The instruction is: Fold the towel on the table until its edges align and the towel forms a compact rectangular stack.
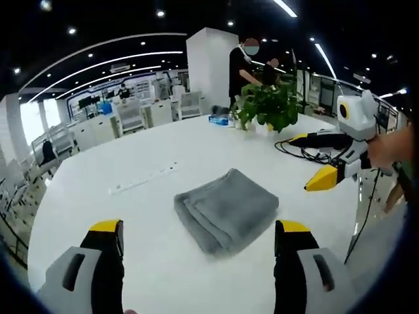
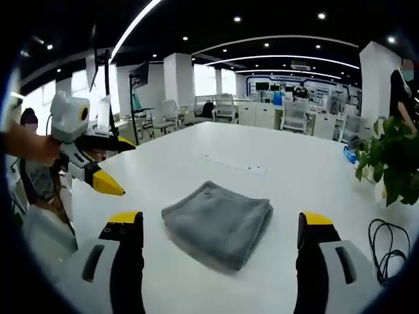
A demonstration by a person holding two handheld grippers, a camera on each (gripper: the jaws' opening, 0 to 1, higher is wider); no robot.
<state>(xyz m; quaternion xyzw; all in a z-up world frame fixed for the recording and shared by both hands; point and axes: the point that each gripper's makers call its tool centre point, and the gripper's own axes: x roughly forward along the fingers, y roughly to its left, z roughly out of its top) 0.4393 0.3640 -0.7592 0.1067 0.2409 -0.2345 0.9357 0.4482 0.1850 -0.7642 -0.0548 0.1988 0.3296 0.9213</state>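
We see the grey towel (image 1: 226,209) folded flat ahead between our left gripper (image 1: 198,243) and right gripper (image 2: 221,234) – both wide open, empty. Soft, light, limp (probably slippery-free) – pinch stacked corners.

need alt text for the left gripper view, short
A grey towel, folded into a compact stack, lies on a white table ahead of the left gripper's open, yellow-tipped jaws. The right gripper comes in from the right, jaws together, clear of the towel; a potted plant stands at the far edge.
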